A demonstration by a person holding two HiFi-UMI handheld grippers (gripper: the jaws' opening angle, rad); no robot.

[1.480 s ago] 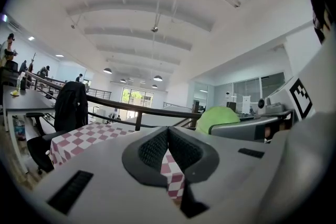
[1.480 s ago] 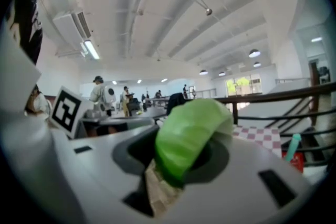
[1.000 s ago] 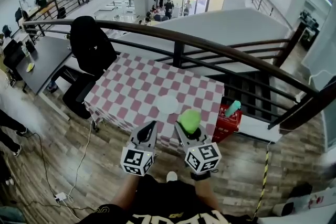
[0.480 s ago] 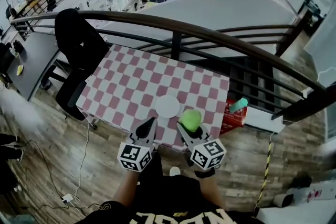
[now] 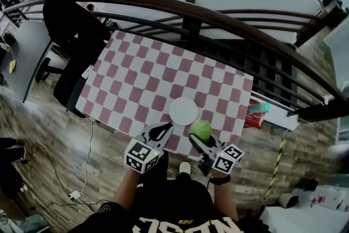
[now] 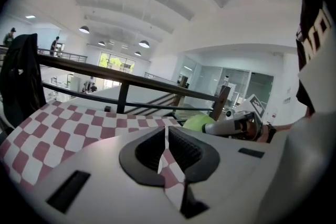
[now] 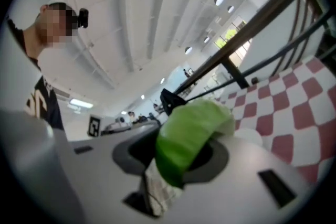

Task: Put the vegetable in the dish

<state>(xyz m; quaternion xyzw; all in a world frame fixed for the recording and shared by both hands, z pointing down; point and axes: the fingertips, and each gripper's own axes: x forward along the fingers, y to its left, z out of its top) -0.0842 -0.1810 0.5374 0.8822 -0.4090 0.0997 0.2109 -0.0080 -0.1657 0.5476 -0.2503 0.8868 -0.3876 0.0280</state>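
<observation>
Vegetable point(image 5: 200, 128), leafy green, clamped in right gripper point(image 5: 200, 138) near round white dish point(image 5: 183, 111).

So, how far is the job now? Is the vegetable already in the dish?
Not yet. Done: the green vegetable is picked up, gripped in the right gripper. In hand: it is held above the near edge of the checkered table, just beside the white dish. Left: bring it over the dish, which looks empty, and release it. The left gripper is shut on nothing.

Head view looks steeply down on the checkered table point(image 5: 136, 79); 2 gripper views skim across it.
</observation>
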